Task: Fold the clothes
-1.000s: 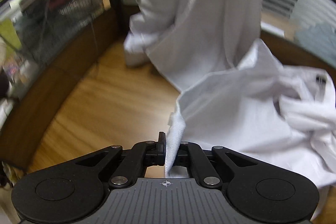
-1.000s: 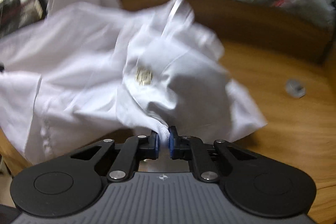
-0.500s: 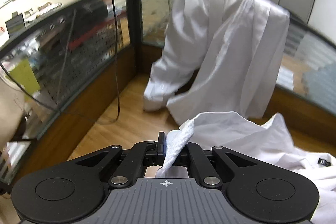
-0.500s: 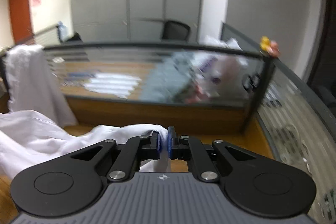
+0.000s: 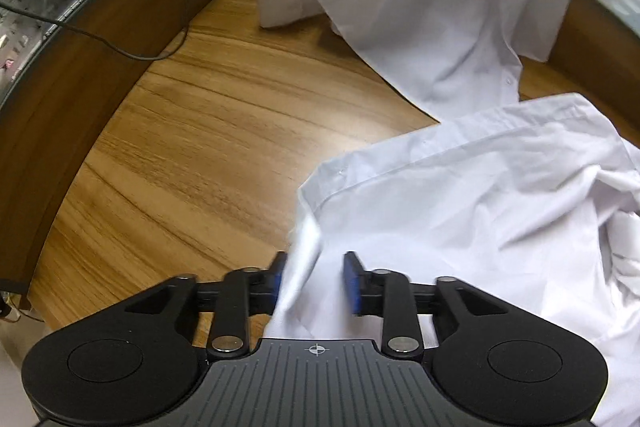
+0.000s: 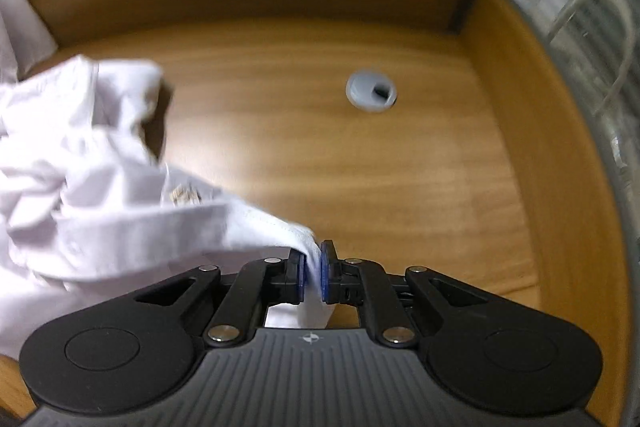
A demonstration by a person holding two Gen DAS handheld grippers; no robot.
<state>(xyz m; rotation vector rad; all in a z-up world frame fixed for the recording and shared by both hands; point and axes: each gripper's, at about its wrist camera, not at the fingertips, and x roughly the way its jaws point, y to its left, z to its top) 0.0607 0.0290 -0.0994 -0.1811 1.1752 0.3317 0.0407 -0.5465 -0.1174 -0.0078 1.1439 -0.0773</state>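
A wood-grain surface (image 5: pixel 208 131) is walled by low partitions with glass above, and a grey cable grommet (image 6: pixel 371 93) is set into it toward the far right corner. A white shirt (image 5: pixel 500 211) lies crumpled on the surface, spread loosely but not flat, with one seamed edge running toward the near edge.

The left tongs (image 5: pixel 316 283) stand well apart, and a blurred fold of the shirt hangs loose between the two blue pads without being pinched (whether it is being let go or about to be taken cannot be told). The right tongs (image 6: pixel 314 277) are closed almost fully, and a corner of the shirt (image 6: pixel 100 211) is clamped between them, the cloth drawn taut from that corner.

For a clean fold, the shirt would best be tensioned evenly from two matching corners and laid flat before any crease is made; with only one corner held, the bunched middle is likely to be dragged rather than smoothed.

A second white garment (image 5: pixel 448 7), draped down from the far partition onto the far edge, is shown well only in the left wrist view, as is a thin cable (image 5: pixel 132 53) by the left wall. The grommet and a small emblem (image 6: pixel 185 194) on the shirt are shown only in the right wrist view.
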